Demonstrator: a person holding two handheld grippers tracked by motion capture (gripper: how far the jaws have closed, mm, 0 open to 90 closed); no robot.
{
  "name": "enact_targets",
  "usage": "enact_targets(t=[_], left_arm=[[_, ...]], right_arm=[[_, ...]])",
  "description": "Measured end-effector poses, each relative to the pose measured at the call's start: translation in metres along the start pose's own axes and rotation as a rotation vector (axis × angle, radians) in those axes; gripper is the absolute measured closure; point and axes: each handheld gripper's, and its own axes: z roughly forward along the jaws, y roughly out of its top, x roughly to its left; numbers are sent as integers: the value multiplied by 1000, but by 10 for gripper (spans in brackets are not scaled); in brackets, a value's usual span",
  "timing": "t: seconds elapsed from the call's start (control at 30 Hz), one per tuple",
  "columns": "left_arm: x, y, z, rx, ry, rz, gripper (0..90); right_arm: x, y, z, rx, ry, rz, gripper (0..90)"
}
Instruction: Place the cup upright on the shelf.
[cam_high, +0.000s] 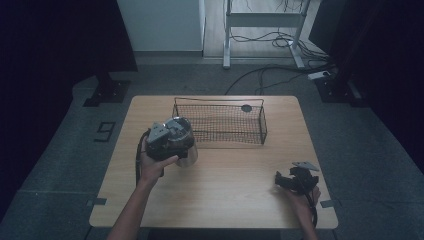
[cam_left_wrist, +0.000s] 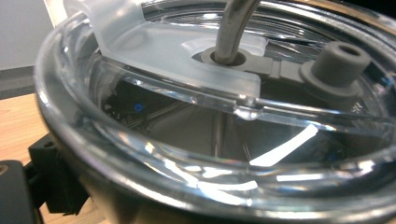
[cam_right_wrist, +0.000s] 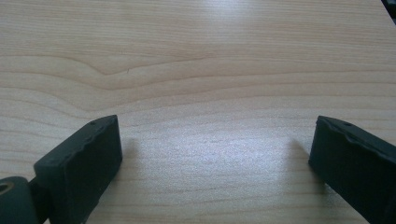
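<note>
A wooden table (cam_high: 225, 190) seen from above, with a person's forearms entering from the near edge. At the near right corner, the right gripper (cam_high: 283, 180) rests low over bare wood, held by the person's right hand (cam_high: 302, 200). In the right gripper view its two black jaws stand wide apart with nothing between them, only wood grain.

Farther in, on the left half of the table, the left gripper (cam_high: 172, 137) is held by the left hand (cam_high: 152, 165) against a steel tumbler (cam_high: 186, 150) with a clear lid. In the left gripper view the lid (cam_left_wrist: 187, 107) is pressed close, with a metal straw (cam_left_wrist: 233, 28) passing through its centre and a grey stopper (cam_left_wrist: 338, 63) beside it. One black jaw shows at the tumbler's lower left; whether the jaws clamp it cannot be told.

Just right of the tumbler, toward the far edge, stands a black wire basket (cam_high: 261, 120).
</note>
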Motion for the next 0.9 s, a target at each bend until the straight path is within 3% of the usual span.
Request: enact_targets(t=[0.9], left_arm=[[4,22,11,-3,12,25,39]], right_arm=[[0,0,0,-4,-3,3,31]])
